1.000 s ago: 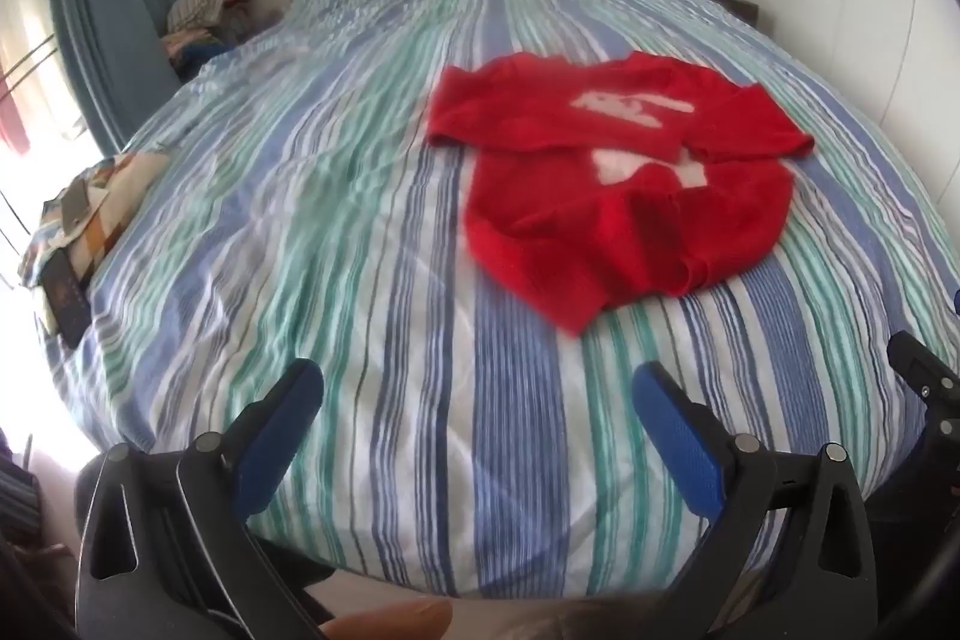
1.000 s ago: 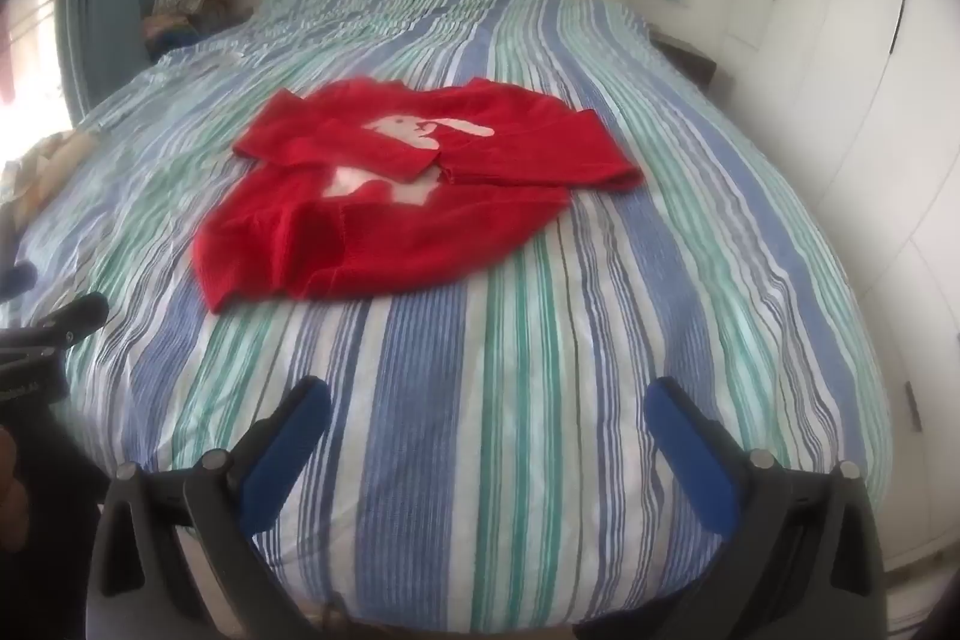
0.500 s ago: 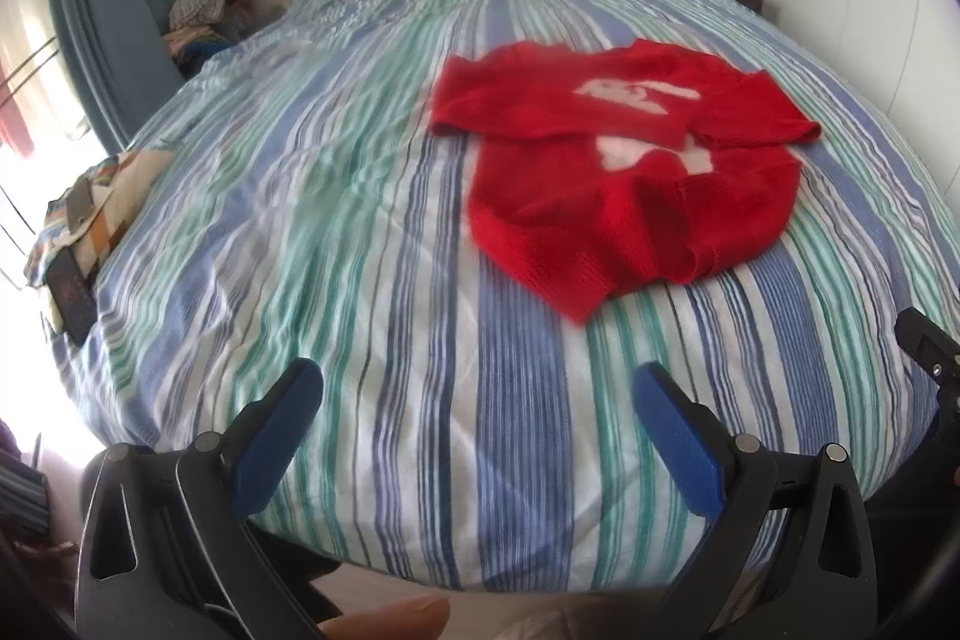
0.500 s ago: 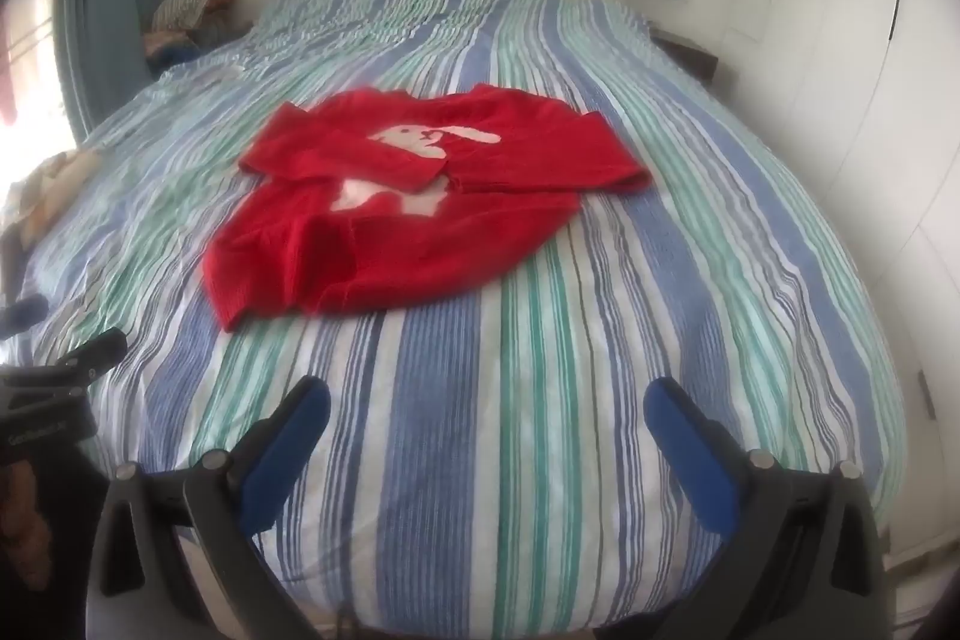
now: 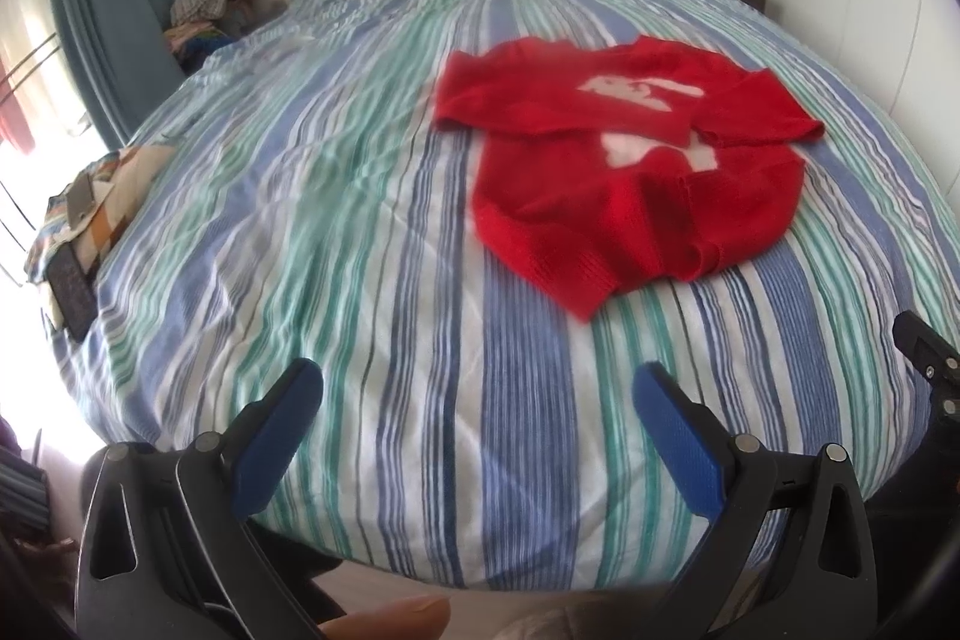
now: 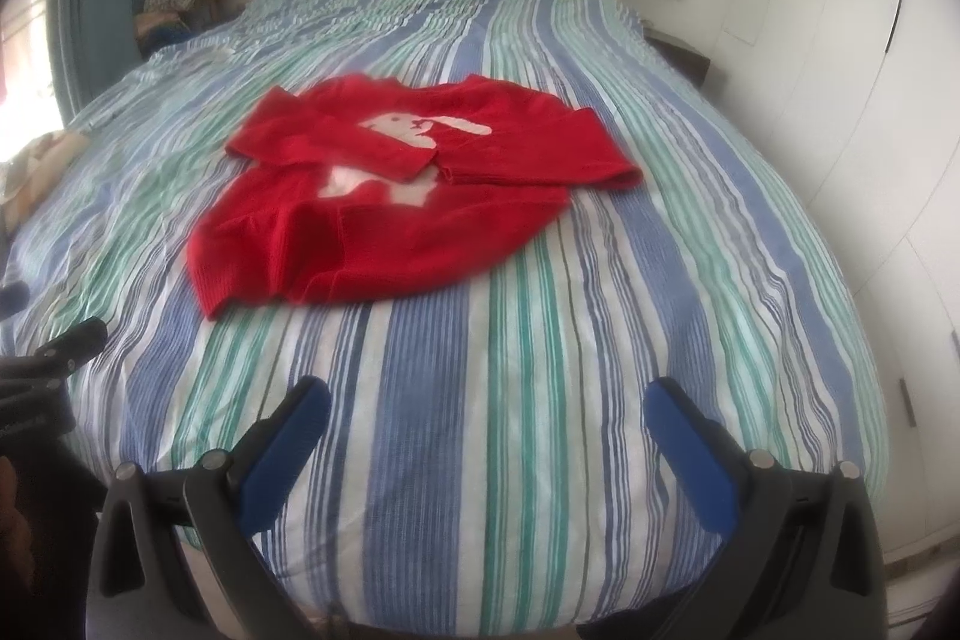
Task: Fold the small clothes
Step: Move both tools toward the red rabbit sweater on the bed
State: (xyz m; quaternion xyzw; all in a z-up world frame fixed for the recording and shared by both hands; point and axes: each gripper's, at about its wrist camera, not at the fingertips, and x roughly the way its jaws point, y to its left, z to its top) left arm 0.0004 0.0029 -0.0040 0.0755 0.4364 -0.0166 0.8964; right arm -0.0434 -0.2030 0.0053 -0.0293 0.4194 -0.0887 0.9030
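Your left gripper [image 5: 474, 418] and right gripper [image 6: 489, 430], both spread wide and empty, hung over the foot edge of the bed [image 5: 336, 220], while the red sweater [image 5: 630, 172], sleeves crossed over its chest, lay mid-bed, its final folds seemingly undone.

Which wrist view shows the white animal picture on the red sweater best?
The right wrist view: the white animal picture reads sharply on the red sweater, with the folded sleeves crossing below it. In the left wrist view the same picture is blurred and sits off toward the right.
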